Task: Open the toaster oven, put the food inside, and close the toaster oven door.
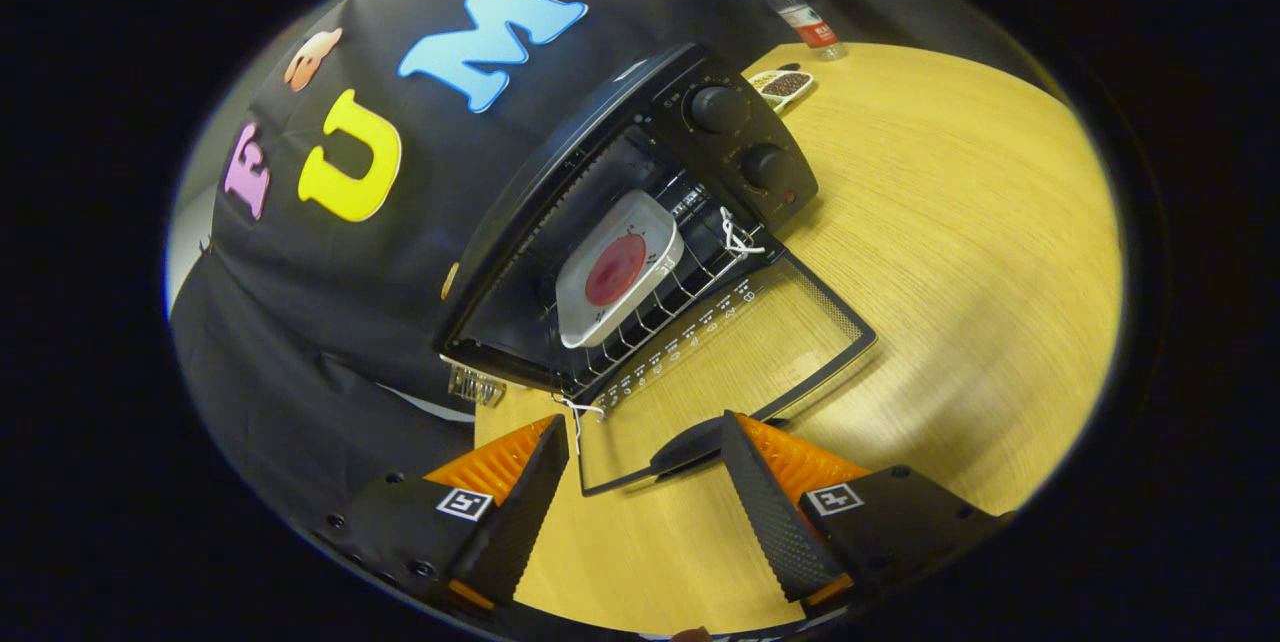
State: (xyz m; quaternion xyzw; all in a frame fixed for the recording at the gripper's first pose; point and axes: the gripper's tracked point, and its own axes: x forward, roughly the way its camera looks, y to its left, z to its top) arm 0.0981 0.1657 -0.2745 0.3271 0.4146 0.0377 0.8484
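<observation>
A black toaster oven (700,137) stands on the wooden table (950,252), its glass door (740,362) folded down flat toward me. Inside, on the wire rack (690,277), rests a white square plate (620,267) carrying a round red piece of food (615,269). The door's dark handle (685,447) lies just ahead of my fingers, between their tips. My gripper (645,447) is open with nothing between the fingers, hovering above the table in front of the door's edge. White string ties show at the rack's corners.
Beyond the oven stand a small dish of dark beans (783,85) and a plastic water bottle (800,17). The black cloth wall (330,322) hangs close behind and left of the oven. Bare tabletop stretches to the right of the door.
</observation>
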